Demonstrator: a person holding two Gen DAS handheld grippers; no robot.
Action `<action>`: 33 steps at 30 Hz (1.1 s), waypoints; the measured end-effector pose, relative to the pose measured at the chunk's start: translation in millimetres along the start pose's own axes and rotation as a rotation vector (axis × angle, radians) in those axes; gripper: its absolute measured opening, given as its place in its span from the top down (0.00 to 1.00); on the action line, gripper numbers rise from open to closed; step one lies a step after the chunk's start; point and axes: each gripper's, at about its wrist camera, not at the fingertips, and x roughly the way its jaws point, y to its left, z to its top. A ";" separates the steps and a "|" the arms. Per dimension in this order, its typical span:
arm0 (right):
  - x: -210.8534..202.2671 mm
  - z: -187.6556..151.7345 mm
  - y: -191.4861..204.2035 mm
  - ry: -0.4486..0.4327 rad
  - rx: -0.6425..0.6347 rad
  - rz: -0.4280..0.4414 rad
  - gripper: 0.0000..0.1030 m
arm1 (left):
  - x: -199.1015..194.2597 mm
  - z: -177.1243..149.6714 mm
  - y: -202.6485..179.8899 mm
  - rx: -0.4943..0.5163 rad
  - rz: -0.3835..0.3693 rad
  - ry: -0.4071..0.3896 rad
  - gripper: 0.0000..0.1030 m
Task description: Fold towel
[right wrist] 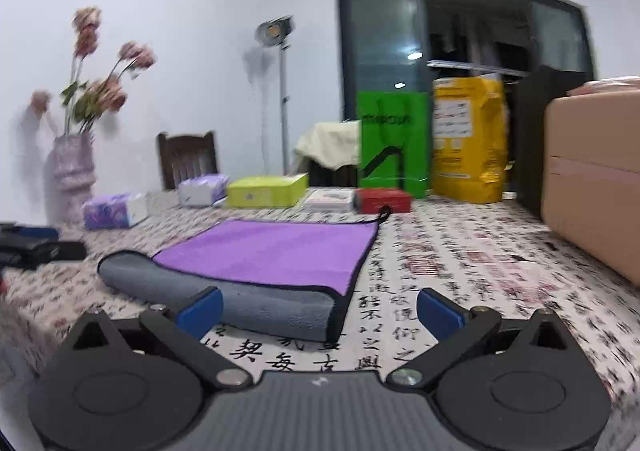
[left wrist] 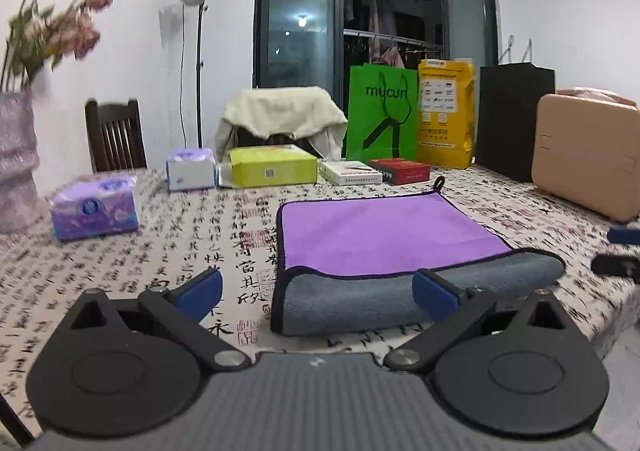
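Observation:
A towel, purple on one face (left wrist: 372,231) and grey on the other, lies flat on the calligraphy-print tablecloth (left wrist: 180,251). Its near edge is turned over, so a grey band (left wrist: 360,299) lies on the purple. A black hanging loop (left wrist: 440,183) sticks out at its far right corner. My left gripper (left wrist: 318,293) is open and empty, just in front of the towel's near left corner. My right gripper (right wrist: 320,313) is open and empty, in front of the near right corner of the towel (right wrist: 276,251). The other gripper shows at the frame edges (left wrist: 620,251) (right wrist: 32,245).
Tissue packs (left wrist: 94,211), a yellow-green box (left wrist: 272,167), a white box and a red box (left wrist: 400,171) line the table's far side. A green bag (left wrist: 380,115), a yellow bag, a black bag and a pink case (left wrist: 588,155) stand at the right. A vase with flowers (left wrist: 16,159) stands left.

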 end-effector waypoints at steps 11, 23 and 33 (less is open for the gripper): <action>56.8 6.4 -24.3 0.082 0.014 0.101 0.33 | 64.5 4.4 34.4 -0.100 -0.057 0.182 0.49; 84.0 1.1 -32.1 0.133 0.056 0.168 0.64 | 75.4 4.2 33.0 -0.098 -0.108 0.205 0.69; 84.9 -1.6 -35.3 0.143 0.085 0.167 0.85 | 76.7 4.9 33.3 -0.099 -0.125 0.225 0.87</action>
